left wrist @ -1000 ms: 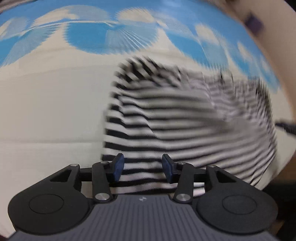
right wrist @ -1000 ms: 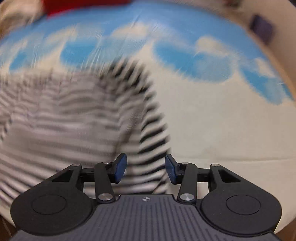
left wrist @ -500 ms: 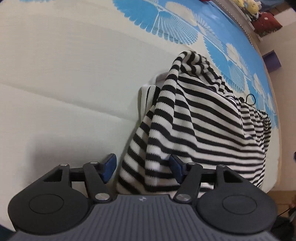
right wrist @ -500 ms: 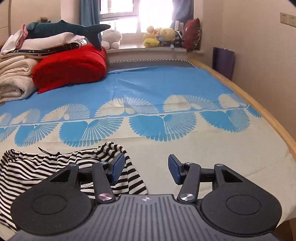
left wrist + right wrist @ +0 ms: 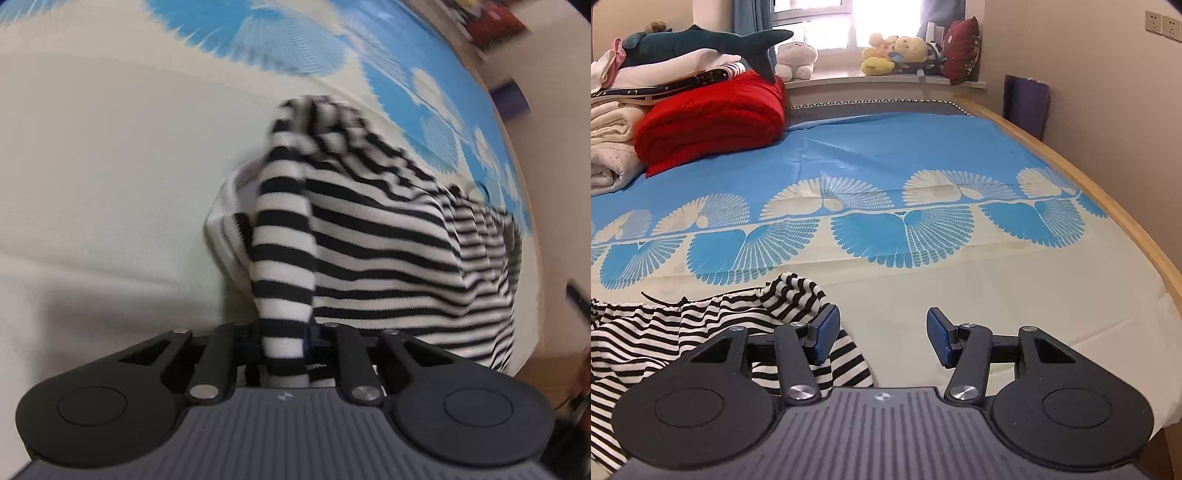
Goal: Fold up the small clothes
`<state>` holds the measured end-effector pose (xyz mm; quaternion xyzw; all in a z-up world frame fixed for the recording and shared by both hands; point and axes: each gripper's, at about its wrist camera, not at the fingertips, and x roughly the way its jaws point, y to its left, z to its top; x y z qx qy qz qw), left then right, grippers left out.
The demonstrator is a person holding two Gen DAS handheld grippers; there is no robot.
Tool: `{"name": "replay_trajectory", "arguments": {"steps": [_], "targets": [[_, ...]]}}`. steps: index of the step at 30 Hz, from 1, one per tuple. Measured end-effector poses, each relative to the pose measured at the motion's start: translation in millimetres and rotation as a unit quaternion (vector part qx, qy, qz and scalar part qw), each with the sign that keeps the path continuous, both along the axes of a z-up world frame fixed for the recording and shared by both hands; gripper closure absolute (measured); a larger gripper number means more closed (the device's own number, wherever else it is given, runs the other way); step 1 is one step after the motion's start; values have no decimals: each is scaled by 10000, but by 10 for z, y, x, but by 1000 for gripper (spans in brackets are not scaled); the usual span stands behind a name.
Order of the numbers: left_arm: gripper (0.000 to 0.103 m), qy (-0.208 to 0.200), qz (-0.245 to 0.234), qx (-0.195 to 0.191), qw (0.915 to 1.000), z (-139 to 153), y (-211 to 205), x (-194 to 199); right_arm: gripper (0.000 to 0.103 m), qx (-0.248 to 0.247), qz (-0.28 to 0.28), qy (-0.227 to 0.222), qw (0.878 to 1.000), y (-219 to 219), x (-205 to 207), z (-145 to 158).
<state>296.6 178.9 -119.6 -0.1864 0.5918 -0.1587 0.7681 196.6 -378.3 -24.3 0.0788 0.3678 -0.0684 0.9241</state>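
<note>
A bed (image 5: 1071,302) with a blue-and-cream sheet (image 5: 886,147) fills the room. A bright window (image 5: 849,22) lies far; plush toys (image 5: 897,51) line its sill. Beige wall (image 5: 1108,92) on the right; folded blankets (image 5: 713,114) far left.

Knit striped garment (image 5: 369,236): black and white bands.
Printed bed sheet (image 5: 923,147): blue, cream fan motifs.
Folded quilted blanket (image 5: 713,118): red.

Bare sheet (image 5: 1015,288) right of striped garment (image 5: 665,332), red blanket (image 5: 713,118) far back
</note>
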Motion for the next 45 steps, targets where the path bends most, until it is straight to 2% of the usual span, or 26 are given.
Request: {"name": "replay_trajectory", "arguments": {"steps": [2, 7, 10, 15, 20, 22, 23, 27, 29, 32, 37, 40, 41, 43, 44, 45], "targets": [[89, -203, -125, 74, 9997, 88, -27, -37, 49, 17, -21, -10, 10000, 23, 21, 7], [91, -299, 279, -141, 9991, 273, 200, -135, 49, 84, -41, -60, 9999, 126, 63, 36], [91, -538, 289, 38, 9981, 491, 260, -225, 49, 116, -34, -93, 9999, 176, 77, 52], [91, -697, 572, 565, 9943, 768, 512, -433, 49, 218, -24, -125, 9997, 239, 81, 70], [91, -508, 629, 1684, 9824, 820, 560, -561, 49, 214, 20, -160, 9996, 245, 48, 79], [91, -481, 598, 1732, 9819, 857, 487, -570, 49, 238, 13, -172, 9996, 226, 44, 81], [91, -517, 593, 1625, 9836, 911, 429, -563, 49, 258, 1, -178, 9995, 208, 40, 80], [91, -700, 658, 540, 9939, 1163, 197, -531, 49, 308, -42, -172, 9994, 145, 21, 69], [91, -792, 572, -8, 9952, 1285, -67, -505, 49, 335, -47, -185, 9993, 129, 16, 66], [91, -882, 281, -630, 9937, 1406, -561, -434, 49, 322, -4, -186, 9993, 121, 15, 52], [91, -928, 61, -1309, 9870, 1443, -1365, -248, 49, 256, 6, -187, 9995, 117, 43, 47], [91, -1189, 152, -1719, 9778, 1449, -1776, -153, 49, 313, -62, -182, 9993, 70, 77, 38], [91, -1280, 170, -1804, 9751, 1438, -1892, -130, 49, 319, -70, -168, 9993, 63, 78, 29], [88, -1336, 105, -1763, 9752, 1412, -2113, -108, 49, 316, -30, -119, 9994, 68, 107, 10], [79, -1307, -11, -1754, 9758, 1395, -2219, -99, 49, 299, 7, -137, 9995, 83, 117, 11], [65, -1250, -146, -1798, 9756, 1398, -2292, -89, 49, 298, 46, -154, 9994, 87, 127, 9]]}}
